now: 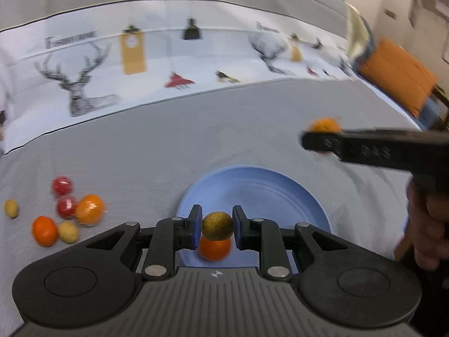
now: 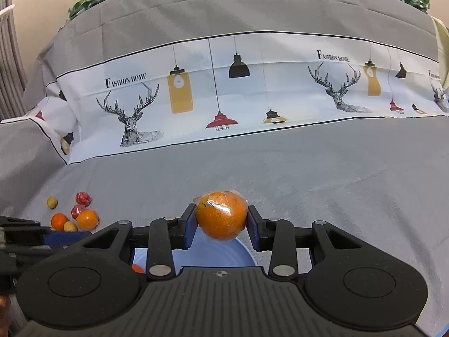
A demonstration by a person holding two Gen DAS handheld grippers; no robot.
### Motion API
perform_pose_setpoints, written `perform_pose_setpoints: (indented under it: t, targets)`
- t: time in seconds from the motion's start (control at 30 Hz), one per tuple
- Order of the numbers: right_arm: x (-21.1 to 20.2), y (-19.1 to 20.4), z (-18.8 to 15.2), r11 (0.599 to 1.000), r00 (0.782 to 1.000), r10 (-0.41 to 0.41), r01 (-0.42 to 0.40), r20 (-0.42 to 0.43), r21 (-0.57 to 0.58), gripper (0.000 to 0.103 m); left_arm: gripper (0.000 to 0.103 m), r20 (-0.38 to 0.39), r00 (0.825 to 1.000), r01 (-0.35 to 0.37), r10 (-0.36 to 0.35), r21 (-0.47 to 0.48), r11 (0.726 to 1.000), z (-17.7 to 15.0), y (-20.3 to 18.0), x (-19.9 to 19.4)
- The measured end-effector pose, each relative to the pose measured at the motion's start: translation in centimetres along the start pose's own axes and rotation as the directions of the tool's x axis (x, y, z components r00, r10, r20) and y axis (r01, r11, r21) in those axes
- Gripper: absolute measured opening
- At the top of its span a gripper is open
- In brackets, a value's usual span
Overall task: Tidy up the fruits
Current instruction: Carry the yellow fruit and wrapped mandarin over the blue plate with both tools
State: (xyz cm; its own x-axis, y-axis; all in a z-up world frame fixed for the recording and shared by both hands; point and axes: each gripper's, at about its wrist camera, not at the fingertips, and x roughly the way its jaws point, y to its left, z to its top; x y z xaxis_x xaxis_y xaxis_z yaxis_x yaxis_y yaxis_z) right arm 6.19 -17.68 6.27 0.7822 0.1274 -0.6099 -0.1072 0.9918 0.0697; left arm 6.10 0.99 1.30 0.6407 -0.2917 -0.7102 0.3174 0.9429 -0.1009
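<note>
Left wrist view: left gripper [image 1: 217, 226] narrowed on a small yellow-green fruit [image 1: 217, 225], blue fingers [image 1: 196, 226] pressing either flank, held just above the blue plate [image 1: 252, 188]. Directly beneath, a bare orange fruit [image 1: 214, 248] already lying on the plate. Off to the left on the grey cloth [image 1: 168, 146], a loose cluster [image 1: 66, 214] of red, orange and pale yellow pieces not yet gathered. At the right edge, right gripper seen side-on and blurred, carrying something orange.

Right wrist view: right gripper [image 2: 221, 220] closed partway round a wrapped orange [image 2: 221, 214], fingers [image 2: 188, 224] against both sides, poised over the far rim of the plate.

Handling, as a judgement: all light, roundish, apt to roll once released; film on the orange likely slick, so best gripped across the widest part with gentle pressure; small red ones probably soft and easily bruised; low release close to the plate advisable.

Only from the left: the small fruit's grip and the plate's broad free area. Only from the right: shiny film and dark speck on the orange, crisp cloth print.
</note>
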Motion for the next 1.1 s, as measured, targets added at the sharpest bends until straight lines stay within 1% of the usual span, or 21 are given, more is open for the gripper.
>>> perform_pose_setpoints:
  t: [0.13,0.23,0.5,1.1]
  targets:
    - [0.3,0.4,-0.2,1.0,1.0,0.006,-0.006,-0.02,-0.019,0.039,0.025,-0.052,0.998,0.042,-0.04,0.035,0.999,-0.7,-1.1,1.1]
    - [0.5,0.7,-0.3,0.999,0.999,0.008,-0.009,-0.032,-0.039,0.039,0.025,-0.064,0.997,0.055,-0.051,0.059,0.997,-0.9,-1.7,1.5]
    - [0.9,1.0,-0.6,0.998,0.998,0.014,-0.017,-0.059,-0.061,0.039,0.025,-0.07,0.995,0.071,-0.067,0.055,0.996,-0.9,-1.7,1.8]
    - [1.1,1.2,-0.8,0.996,0.997,0.018,-0.024,-0.077,-0.084,0.039,0.025,-0.077,0.994,0.081,-0.076,0.06,0.995,-0.8,-1.9,1.8]
